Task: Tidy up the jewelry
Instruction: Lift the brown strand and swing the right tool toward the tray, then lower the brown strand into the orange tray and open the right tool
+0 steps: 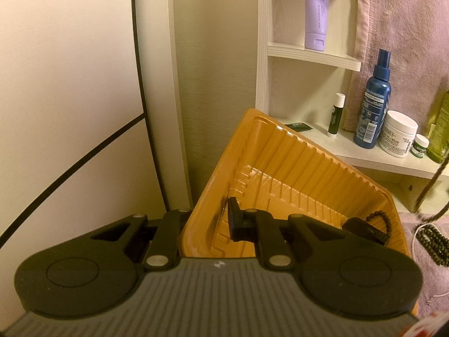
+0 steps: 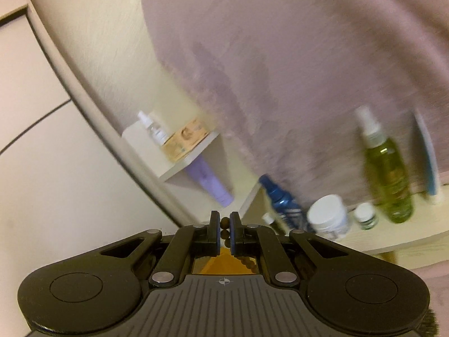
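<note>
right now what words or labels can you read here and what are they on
"FACIAL CREAM": white jar, under a brand line that looks like "KIEHL'S", cut off at the lid.
Purple tube: vertical Chinese characters, too small to read.
Blue spray bottle: label print too small.
Small green-labelled jar, lip balm stick: unreadable.
Right wrist view: all labels blurred.

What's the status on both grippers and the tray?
Left gripper clamped on orange tray wall. Right gripper pinching brown bead string. Nothing blocking.
</note>
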